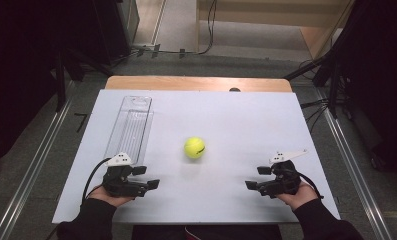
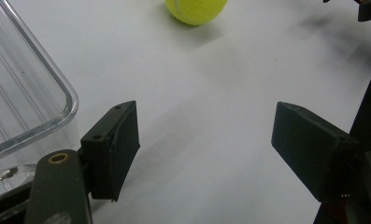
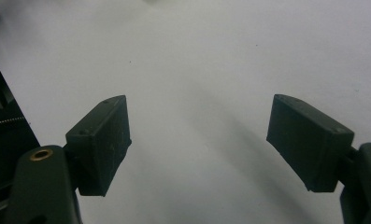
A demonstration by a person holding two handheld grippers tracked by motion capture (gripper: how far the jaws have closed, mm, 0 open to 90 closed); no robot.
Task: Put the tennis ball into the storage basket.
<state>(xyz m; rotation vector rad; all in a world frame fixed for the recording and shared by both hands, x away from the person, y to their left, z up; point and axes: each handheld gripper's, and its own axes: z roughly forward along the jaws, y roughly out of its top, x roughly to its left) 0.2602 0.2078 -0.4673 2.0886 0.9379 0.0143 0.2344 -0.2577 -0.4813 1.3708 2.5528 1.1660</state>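
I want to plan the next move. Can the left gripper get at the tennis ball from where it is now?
Probably yes. The left gripper rests on the white table with jaws apart and nothing between them. Only bare surface lies between it and the tennis ball; the clear tray stands off to the side.

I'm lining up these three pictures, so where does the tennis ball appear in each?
High view: the tennis ball lies mid-table on the white board, right of the clear tray.
Left gripper view: the ball is at the top edge, cut off, beyond the open jaws.
Right gripper view: not in it.
Shared landmark: the white board.
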